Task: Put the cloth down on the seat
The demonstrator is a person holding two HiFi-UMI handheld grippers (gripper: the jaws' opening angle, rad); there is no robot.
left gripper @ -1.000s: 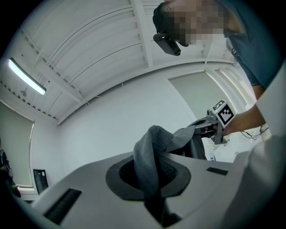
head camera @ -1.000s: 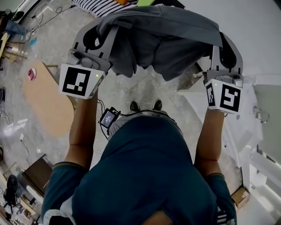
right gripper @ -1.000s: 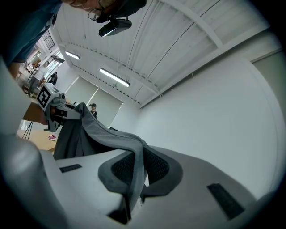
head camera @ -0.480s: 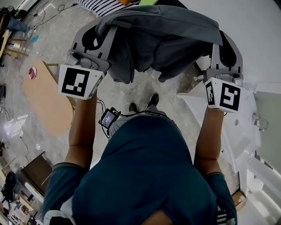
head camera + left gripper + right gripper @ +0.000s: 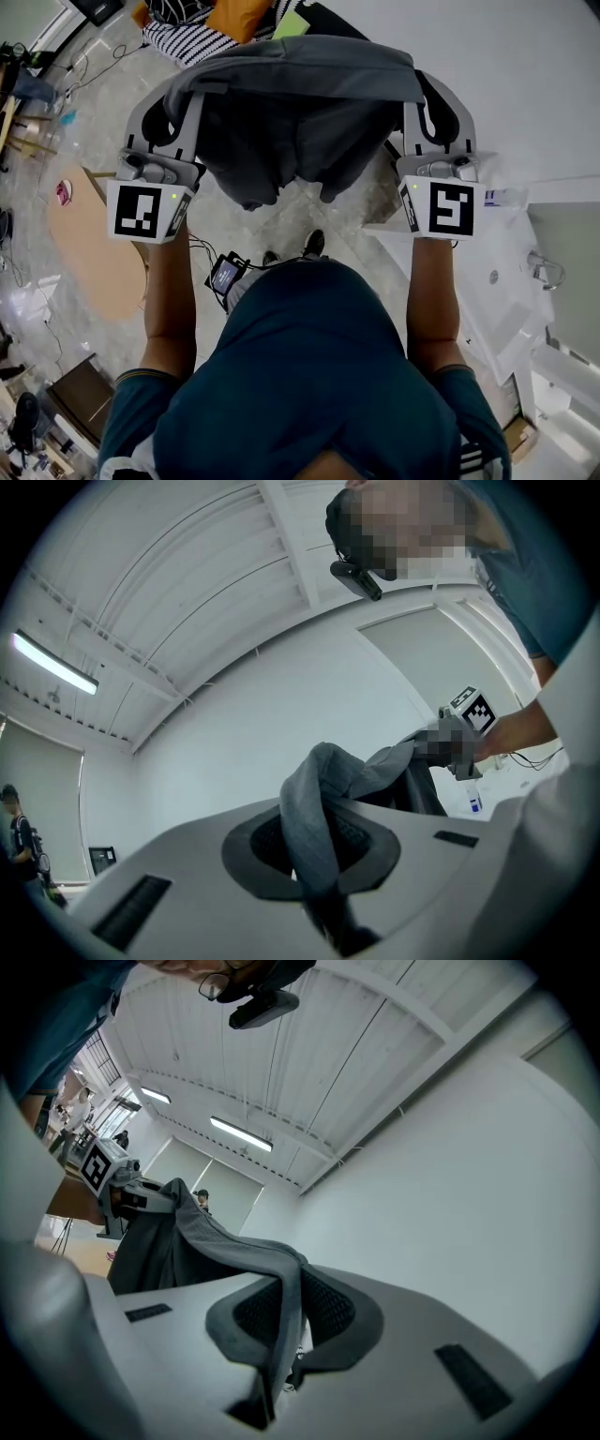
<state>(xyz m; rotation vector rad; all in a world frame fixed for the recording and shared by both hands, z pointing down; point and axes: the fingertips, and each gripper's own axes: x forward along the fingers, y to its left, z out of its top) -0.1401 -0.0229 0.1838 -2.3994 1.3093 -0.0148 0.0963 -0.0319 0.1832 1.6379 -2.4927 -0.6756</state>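
Over tiled floor [image 5: 101,105], left gripper [image 5: 319,883] and right gripper [image 5: 277,1354] pinch cloth [image 5: 300,84].

1 grey cloth [image 5: 300,80]; 2 grippers, the left gripper [image 5: 173,98] and the right gripper [image 5: 433,98]; 2 marker cubes [image 5: 143,213] [image 5: 448,208]; 2 shoes [image 5: 314,244] [image 5: 270,256]; 1 oval wooden tabletop [image 5: 94,244]; 1 striped fabric [image 5: 192,37]; 1 orange cushion [image 5: 239,17]; 1 small screen [image 5: 225,275].

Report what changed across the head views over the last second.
The left claw and right claw both drifted toward the picture's left, carrying the grey fabric cloth along; the black-and-white striped fabric ahead came further into view. Unchanged: both claws stay shut on the cloth, which hangs stretched between them.
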